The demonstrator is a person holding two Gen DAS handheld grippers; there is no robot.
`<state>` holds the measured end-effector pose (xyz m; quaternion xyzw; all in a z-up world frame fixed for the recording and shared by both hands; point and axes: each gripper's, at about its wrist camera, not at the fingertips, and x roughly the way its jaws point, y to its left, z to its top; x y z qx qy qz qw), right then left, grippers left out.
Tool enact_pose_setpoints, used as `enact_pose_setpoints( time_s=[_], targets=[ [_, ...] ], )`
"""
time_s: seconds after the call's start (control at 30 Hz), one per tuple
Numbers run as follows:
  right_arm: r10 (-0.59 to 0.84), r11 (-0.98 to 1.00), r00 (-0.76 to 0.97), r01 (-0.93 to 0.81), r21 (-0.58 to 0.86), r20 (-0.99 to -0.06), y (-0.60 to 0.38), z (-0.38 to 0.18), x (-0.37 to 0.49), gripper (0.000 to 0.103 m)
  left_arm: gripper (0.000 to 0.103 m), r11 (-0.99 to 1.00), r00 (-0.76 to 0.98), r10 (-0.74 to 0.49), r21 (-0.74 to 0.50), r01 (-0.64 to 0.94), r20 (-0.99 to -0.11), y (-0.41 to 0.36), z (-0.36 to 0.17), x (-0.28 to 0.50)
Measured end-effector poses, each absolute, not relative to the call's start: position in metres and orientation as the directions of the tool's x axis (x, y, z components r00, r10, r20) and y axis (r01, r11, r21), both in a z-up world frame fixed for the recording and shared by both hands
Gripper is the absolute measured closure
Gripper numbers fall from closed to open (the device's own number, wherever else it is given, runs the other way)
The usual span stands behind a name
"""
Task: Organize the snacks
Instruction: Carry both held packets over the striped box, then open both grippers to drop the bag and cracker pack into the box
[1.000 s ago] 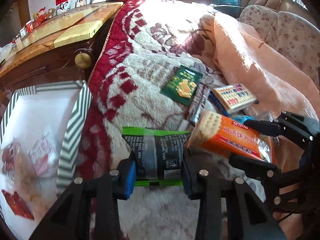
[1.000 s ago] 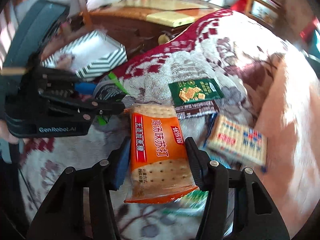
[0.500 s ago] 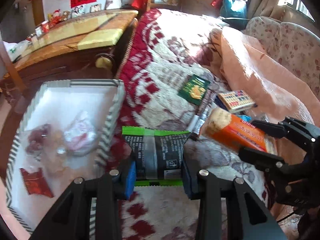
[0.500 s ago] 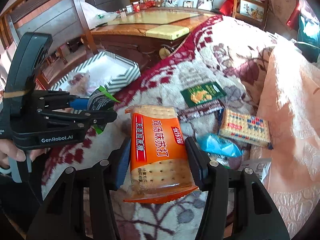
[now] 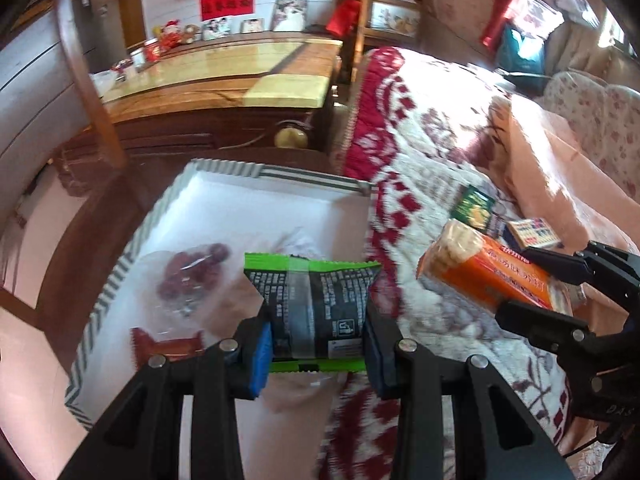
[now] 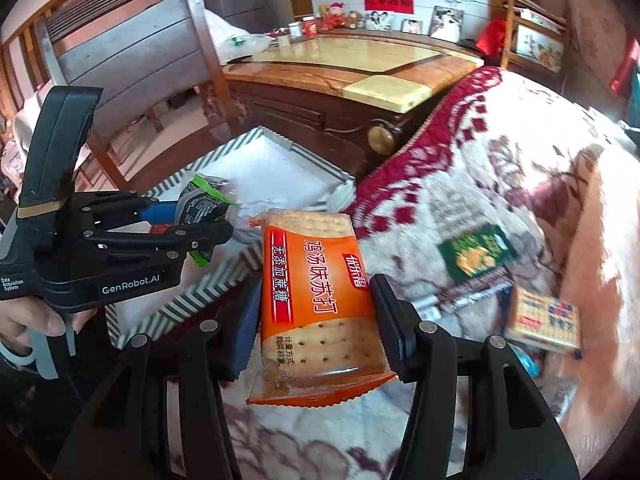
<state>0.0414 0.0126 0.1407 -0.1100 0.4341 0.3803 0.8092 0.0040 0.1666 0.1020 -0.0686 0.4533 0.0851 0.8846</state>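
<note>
1. The left gripper [image 5: 318, 346] is squeezing a green and black snack pack [image 5: 314, 306] between its two blue pads. The pack's long side points straight out ahead of the gripper.
2. The striped box [image 5: 120, 276] with the white floor lies right under and ahead of this gripper. The far end of the pack hangs over the white floor, near the box's right wall.
3. There are already some snacks in the box: a clear bag of red treats [image 5: 192, 272] out ahead and to the left, and a small red packet [image 5: 168, 346] close by on the left.
4. The right gripper [image 6: 316, 332] is holding an orange cracker pack [image 6: 316, 300] by its two long sides. The pack's long side points ahead of that gripper too.
5. The box [image 6: 208, 300] lies ahead and to the left of the right gripper, and the cracker pack looks to be over the fluffy red and white blanket [image 6: 460, 184] just beside the box's near wall.
6. I think the left hand is nearer, so it can drop first. The right hand needs to go further left.
7. More snacks wait on the blanket to the right: a dark green packet [image 6: 476, 254] and a cracker packet with red and blue print [image 6: 544, 322].
</note>
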Motion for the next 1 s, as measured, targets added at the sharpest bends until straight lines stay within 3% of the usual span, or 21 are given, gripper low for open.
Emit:
enact_pose_setpoints(
  time_s=[1.0],
  targets=[
    [0.527, 0.599, 0.175, -0.771, 0.218, -0.831, 0.159, 0.089, 0.051, 0.051, 0.062, 0.864, 0.467, 0.25, -0.024, -0.504, -0.848, 0.265, 0.06, -0.017]
  ],
)
